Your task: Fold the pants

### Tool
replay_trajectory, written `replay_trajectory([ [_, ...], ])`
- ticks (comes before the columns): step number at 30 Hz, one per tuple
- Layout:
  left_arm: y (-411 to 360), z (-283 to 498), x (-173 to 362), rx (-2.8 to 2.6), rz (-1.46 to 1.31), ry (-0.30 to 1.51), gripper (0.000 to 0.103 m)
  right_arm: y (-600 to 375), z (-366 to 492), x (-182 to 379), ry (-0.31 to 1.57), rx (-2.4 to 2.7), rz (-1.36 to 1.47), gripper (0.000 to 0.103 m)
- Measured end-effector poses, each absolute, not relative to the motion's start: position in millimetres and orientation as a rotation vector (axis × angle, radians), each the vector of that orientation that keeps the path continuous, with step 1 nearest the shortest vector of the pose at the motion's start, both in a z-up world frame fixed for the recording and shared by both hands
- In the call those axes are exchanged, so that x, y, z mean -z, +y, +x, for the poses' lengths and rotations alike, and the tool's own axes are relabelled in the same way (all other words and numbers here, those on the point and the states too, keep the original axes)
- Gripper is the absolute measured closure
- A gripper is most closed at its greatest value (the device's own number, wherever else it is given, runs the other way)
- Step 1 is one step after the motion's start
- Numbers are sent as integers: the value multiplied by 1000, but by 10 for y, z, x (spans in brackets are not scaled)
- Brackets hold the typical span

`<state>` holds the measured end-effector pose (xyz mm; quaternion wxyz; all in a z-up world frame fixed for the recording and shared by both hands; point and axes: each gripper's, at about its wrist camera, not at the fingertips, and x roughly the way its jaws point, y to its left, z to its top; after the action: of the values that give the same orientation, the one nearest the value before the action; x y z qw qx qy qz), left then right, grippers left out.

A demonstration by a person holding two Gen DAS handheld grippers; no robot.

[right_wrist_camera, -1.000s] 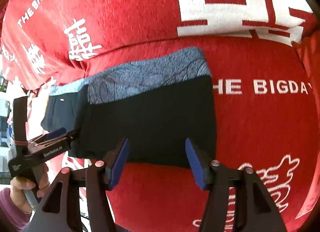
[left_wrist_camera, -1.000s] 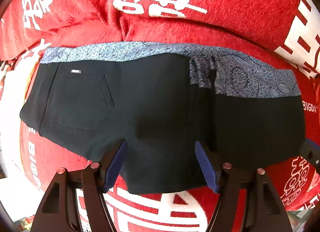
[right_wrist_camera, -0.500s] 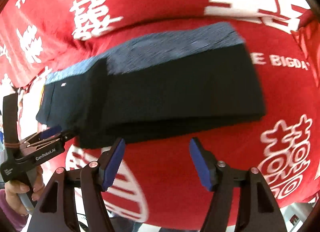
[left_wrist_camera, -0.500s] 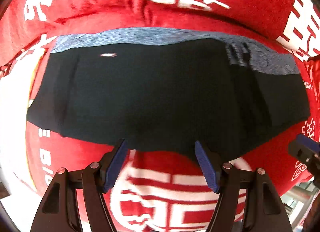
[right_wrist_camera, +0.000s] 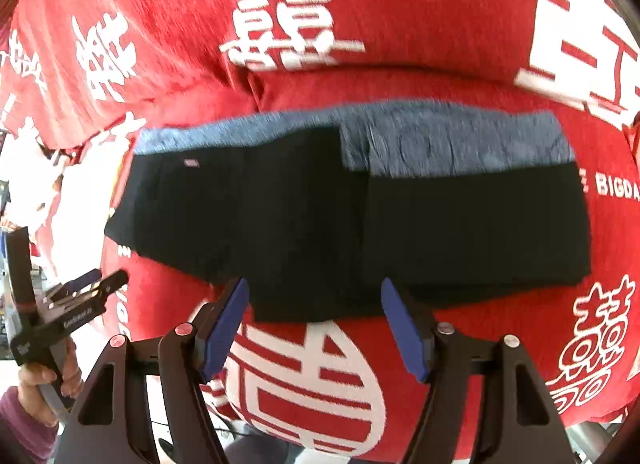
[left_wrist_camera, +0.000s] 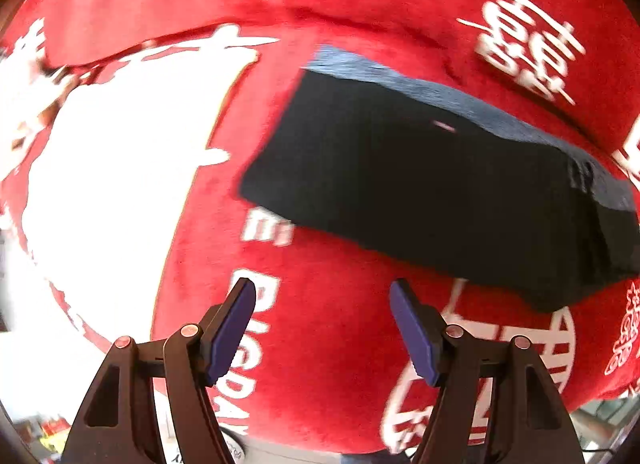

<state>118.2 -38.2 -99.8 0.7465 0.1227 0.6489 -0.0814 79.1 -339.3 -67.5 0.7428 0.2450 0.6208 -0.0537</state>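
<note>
Since prev. frames, L gripper (left_wrist_camera: pixel 322 330) has swung off the pants (left_wrist_camera: pixel 440 192): the garment, formerly centred just past its tips, now sits up and to the right in L wrist view, w/ only red blanket (left_wrist_camera: pixel 320 344) between the blue pads. R gripper (right_wrist_camera: pixel 314 324) has pulled back too, so R wrist view now takes in the whole folded garment instead of one end. Pants (right_wrist_camera: pixel 340 224): black, w/ grey-blue patterned waistband along far edge, folded into a short wide bundle lying flat on the blanket; right half is a doubled layer overlapping the left half, w/ a small light label near top left corner. Near edge of bundle reaches down between R gripper's tips in the picture, but the pads do not press on it. R jaws: opening at this moment, pads well apart, nothing gripped. L jaws: pads apart at a moderate gap, empty, pointed down at bare blanket beside the garment's left end. In R wrist view the L gripper (right_wrist_camera: pixel 86 290) shows at far left, held by a hand (right_wrist_camera: pixel 48 376) w/ a purple sleeve (right_wrist_camera: pixel 20 420), clear of the pants. Blanket: red plush w/ large white characters and "BIGDAY" lettering, covering the whole work surface. Both views motion-blurred.
</note>
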Motion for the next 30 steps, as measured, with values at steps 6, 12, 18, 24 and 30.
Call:
replay_trajectory([
  [6, -220, 1099, 1091, 137, 216, 1447, 32, -3260, 837, 679, 1381, 97, 512, 25],
  [12, -358, 992, 1155, 196, 209, 1470, 32, -3147, 729, 793, 1434, 81, 501, 25],
  [18, -473, 989, 1156, 221, 205, 1475, 32, -3157, 653, 860, 1458, 100, 503, 25],
  [24, -590, 1004, 1153, 233, 212, 1471, 32, -3142, 629, 887, 1468, 97, 498, 25],
  [30, -632, 982, 1163, 239, 213, 1474, 32, -3143, 590, 911, 1475, 97, 504, 25],
])
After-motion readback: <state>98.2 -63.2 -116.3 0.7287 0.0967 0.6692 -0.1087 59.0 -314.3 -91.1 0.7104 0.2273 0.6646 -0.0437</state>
